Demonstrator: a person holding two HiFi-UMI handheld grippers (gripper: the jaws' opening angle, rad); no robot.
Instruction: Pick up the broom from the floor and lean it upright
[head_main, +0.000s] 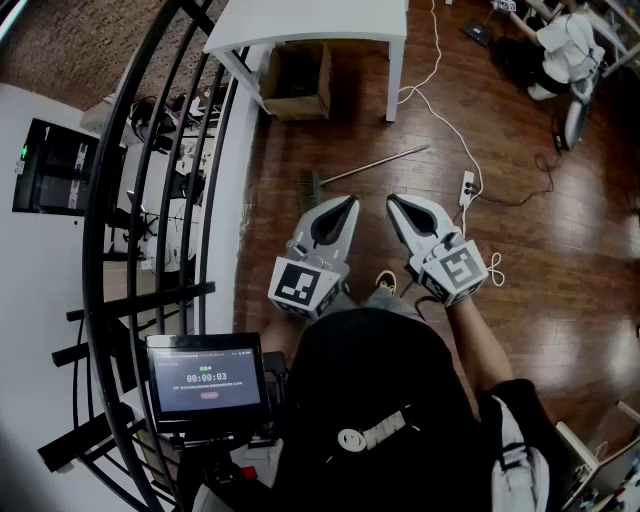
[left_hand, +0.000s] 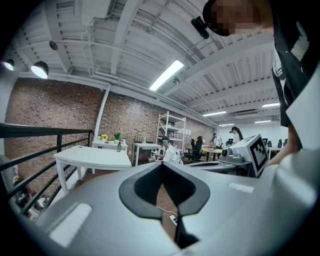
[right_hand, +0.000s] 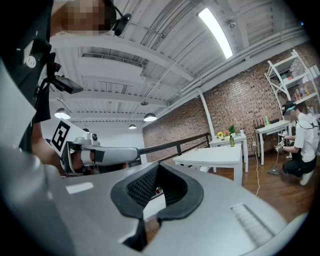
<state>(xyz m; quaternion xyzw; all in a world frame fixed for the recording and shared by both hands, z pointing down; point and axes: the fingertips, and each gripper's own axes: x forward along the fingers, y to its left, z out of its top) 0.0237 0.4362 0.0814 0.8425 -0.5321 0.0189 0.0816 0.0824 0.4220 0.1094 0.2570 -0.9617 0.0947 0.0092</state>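
Note:
The broom (head_main: 352, 171) lies flat on the wooden floor in the head view, brush head at the left near my left gripper's tip, thin handle running up to the right. My left gripper (head_main: 347, 203) is held level above the floor, just below the brush, shut and empty. My right gripper (head_main: 393, 202) is beside it to the right, also shut with nothing between its jaws. In the left gripper view my left gripper (left_hand: 162, 165) shows closed jaws with only floor beyond. In the right gripper view my right gripper (right_hand: 158, 166) is likewise closed.
A white table (head_main: 310, 30) stands ahead with a cardboard box (head_main: 296, 82) under it. A black railing (head_main: 150, 200) runs along the left. A white cable and power strip (head_main: 466, 187) lie on the floor at the right. A person (head_main: 565, 50) crouches at the far right.

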